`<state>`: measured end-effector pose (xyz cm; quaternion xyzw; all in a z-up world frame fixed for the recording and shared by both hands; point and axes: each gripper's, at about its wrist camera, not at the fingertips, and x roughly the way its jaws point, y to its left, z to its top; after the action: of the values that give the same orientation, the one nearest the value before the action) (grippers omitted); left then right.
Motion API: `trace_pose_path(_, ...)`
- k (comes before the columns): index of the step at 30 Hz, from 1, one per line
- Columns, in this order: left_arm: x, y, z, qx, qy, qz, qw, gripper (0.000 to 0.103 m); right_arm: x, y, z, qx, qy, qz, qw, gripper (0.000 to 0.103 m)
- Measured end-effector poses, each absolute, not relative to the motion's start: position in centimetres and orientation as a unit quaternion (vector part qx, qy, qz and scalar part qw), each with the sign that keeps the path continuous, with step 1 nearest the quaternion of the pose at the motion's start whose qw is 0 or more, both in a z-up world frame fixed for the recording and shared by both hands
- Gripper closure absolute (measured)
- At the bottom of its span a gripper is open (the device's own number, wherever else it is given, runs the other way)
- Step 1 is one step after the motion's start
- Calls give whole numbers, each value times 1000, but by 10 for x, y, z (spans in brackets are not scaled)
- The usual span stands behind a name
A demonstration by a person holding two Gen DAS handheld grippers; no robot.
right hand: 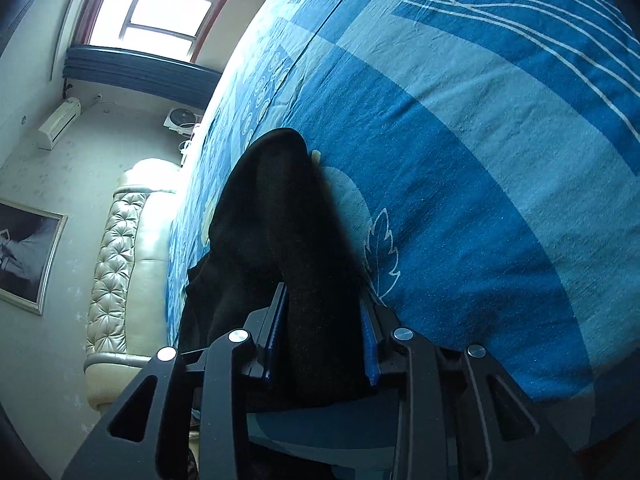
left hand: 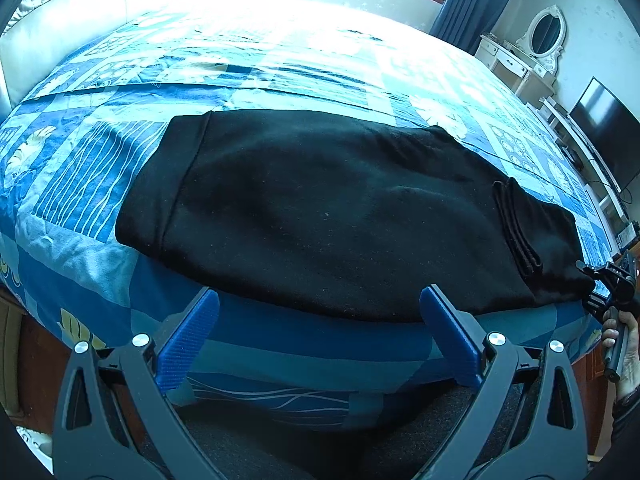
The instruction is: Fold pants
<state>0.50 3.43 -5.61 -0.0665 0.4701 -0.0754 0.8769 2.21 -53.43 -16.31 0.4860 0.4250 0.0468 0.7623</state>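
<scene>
My left gripper [left hand: 319,334] jaws stand released above the bed [left hand: 280,68]; right gripper [right hand: 324,336] jaws clench the pants [left hand: 320,216].

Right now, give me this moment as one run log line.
black fleece pants flat on blue patterned bedspread | left gripper open, empty | right gripper clamps pants end

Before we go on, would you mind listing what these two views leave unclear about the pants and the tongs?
- Left wrist view: the pants are uniformly dark, so fold layers barely show.
- Left wrist view: the right tongs sit at the edge, too small to judge their grip.
- Right wrist view: the cloth fills the right tongs, hiding which part is pinched.
- Right wrist view: the left tongs are out of frame.
</scene>
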Motion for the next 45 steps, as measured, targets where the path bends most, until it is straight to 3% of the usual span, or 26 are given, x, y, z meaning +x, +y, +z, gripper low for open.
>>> trace_pose_path(21,3,33,-52,-53,461,-69,883,3,14,-532,-163,484,413,38,771,76)
trace_pose_path(29,3,31,-53,-46,461,-71,883,3,5,-533,-152,488,399,34,776,63)
trace_pose_path(35,4,32,-54,-45,463,-69,883,3,-7,-516,-105,385,378,-43,841,61)
trace_pose_path(39,6,36,-56,-53,467,-67,880,3,-11,-493,-78,374,340,-16,863,45)
trace_pose_path(45,10,46,-58,-68,472,-64,877,3,11,-432,-78,371,377,93,844,44)
